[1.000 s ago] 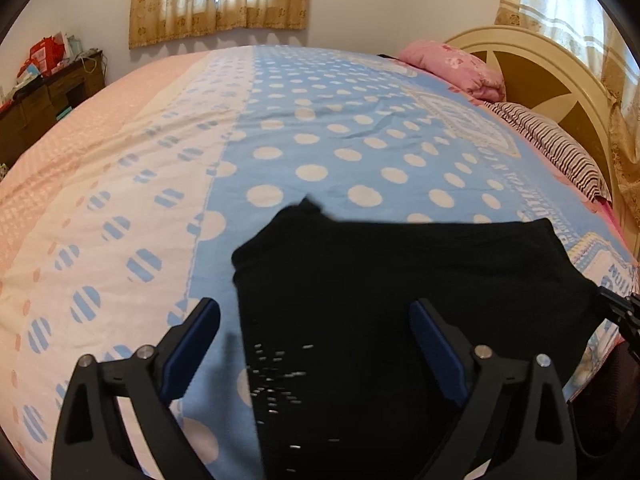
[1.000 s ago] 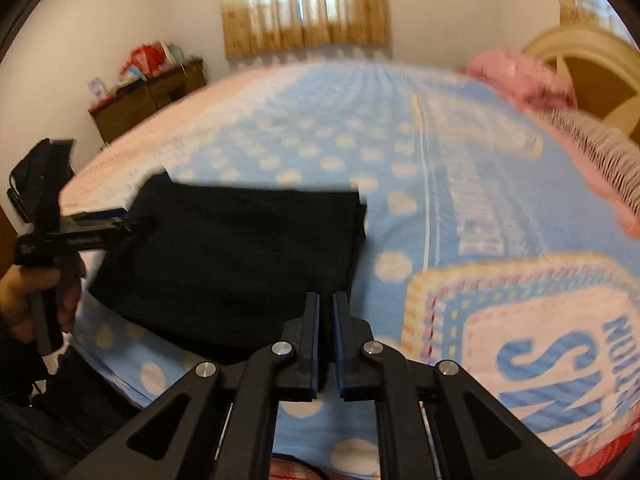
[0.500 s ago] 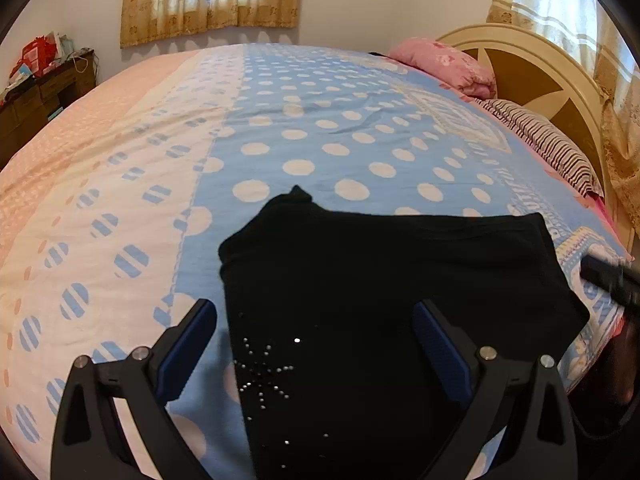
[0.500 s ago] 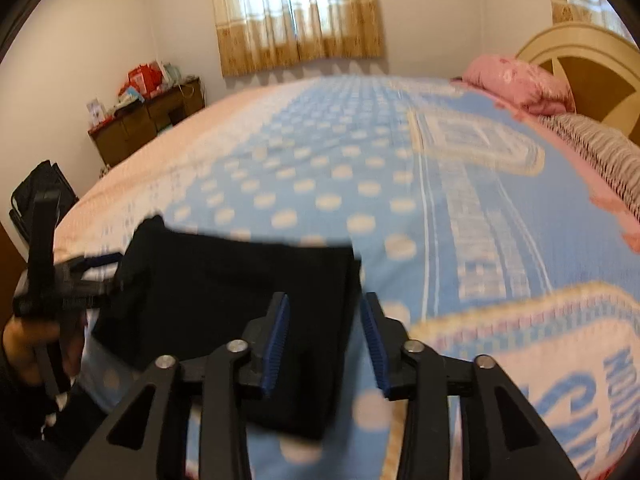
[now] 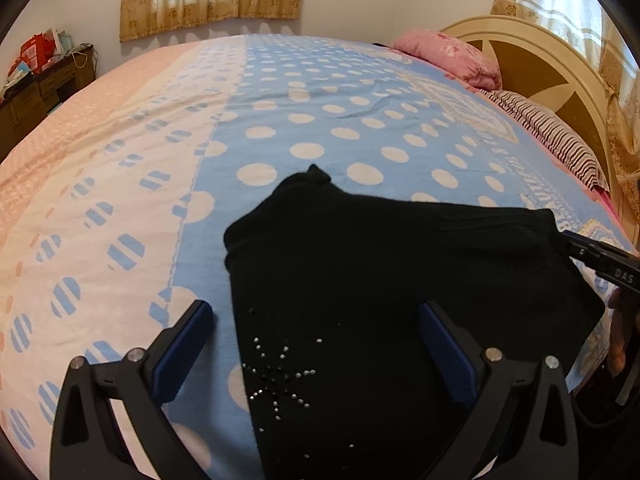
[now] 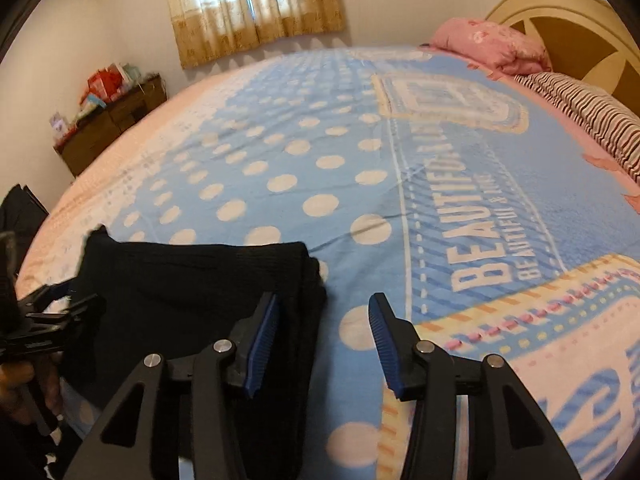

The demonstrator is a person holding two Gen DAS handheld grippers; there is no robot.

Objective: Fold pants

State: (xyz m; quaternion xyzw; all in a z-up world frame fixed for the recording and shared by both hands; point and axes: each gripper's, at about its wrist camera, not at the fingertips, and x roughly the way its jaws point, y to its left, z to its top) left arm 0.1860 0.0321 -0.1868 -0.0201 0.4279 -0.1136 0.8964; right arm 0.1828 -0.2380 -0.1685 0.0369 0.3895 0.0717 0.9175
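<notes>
Finishing fold | pants [image 5: 400,280] lie compactly folded on bed [image 5: 280,100] | left claw [image 5: 316,344] apart, right claw [image 6: 324,336] apart, neither gripping | little left, maybe tidying

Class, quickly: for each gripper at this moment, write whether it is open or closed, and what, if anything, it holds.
Left gripper: open, holding nothing, fingers either side of the black pants.
Right gripper: open, holding nothing, at the pants' folded edge.
</notes>
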